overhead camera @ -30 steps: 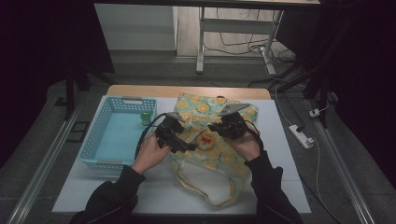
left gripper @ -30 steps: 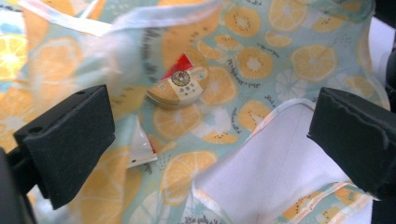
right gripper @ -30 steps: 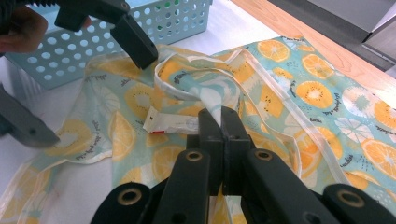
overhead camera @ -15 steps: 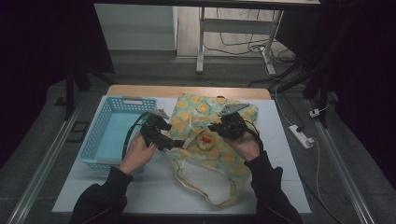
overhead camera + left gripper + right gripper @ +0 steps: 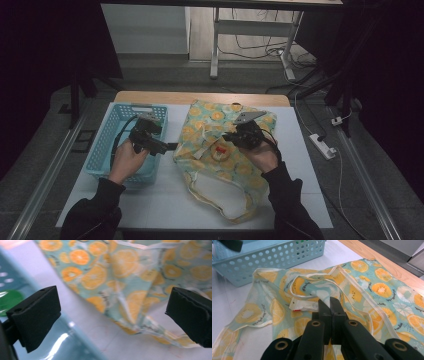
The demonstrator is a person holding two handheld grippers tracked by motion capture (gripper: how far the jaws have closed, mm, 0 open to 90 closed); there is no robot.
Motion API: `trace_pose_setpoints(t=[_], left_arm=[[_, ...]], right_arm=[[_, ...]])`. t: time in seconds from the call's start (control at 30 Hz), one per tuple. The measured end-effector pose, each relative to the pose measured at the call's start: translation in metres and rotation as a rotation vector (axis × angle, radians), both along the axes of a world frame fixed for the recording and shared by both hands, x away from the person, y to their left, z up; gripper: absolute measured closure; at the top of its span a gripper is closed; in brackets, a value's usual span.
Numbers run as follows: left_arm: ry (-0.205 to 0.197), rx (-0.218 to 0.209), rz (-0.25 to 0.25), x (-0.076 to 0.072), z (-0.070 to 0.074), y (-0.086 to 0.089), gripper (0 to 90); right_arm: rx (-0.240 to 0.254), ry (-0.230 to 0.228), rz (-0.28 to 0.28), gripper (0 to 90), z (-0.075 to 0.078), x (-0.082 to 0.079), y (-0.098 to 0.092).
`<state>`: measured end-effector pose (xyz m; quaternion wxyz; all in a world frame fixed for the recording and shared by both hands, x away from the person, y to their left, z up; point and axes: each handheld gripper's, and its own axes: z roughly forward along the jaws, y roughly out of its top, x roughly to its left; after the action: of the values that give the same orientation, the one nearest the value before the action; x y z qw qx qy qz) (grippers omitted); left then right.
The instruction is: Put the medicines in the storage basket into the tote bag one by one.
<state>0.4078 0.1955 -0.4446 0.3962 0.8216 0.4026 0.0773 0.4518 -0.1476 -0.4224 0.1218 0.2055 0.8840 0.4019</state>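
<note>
Light-blue perforated plastic basket [image 5: 102, 152] is sitting at the left of the white worktop [image 5: 170, 200]. Left gripper [image 5: 167, 147] is hovering over the basket's right rim, fingers standing wide apart and empty, pointing right. Orange-slice-print fabric bag [image 5: 220, 165] is lying just right of those fingers, long axis running away from the person. Right gripper [image 5: 226, 137] is pinching the bag's fabric near its mouth, fingers pressed together, so it looks nearer.

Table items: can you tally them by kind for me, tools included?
Fruit-print cloth bag: 1
Blue basket: 1
Green item in the basket: 1
Tools: 2, left tool and right tool
Total: 5
</note>
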Motion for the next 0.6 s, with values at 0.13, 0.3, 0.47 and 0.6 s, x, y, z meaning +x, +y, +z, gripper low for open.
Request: trace_pose_setpoints(t=[0.13, 0.3, 0.47, 0.6], left_arm=[[-0.006, 0.02, 0.035, 0.002, 0.0, 0.011, 0.0], [-0.006, 0.022, 0.079, 0.007, -0.003, 0.024, 0.0], [-0.001, 0.04, 0.133, 0.014, -0.006, 0.039, 0.0], [0.02, 0.056, 0.162, 0.022, -0.009, 0.047, 0.0]], right_arm=[[0.0, 0.0, 0.001, 88.9, 0.0, 0.0, 0.0], [0.0, 0.0, 0.002, 88.9, 0.0, 0.0, 0.0], [0.0, 0.001, 0.001, 88.9, 0.0, 0.0, 0.001], [0.0, 0.001, 0.002, 88.9, 0.0, 0.0, 0.001]])
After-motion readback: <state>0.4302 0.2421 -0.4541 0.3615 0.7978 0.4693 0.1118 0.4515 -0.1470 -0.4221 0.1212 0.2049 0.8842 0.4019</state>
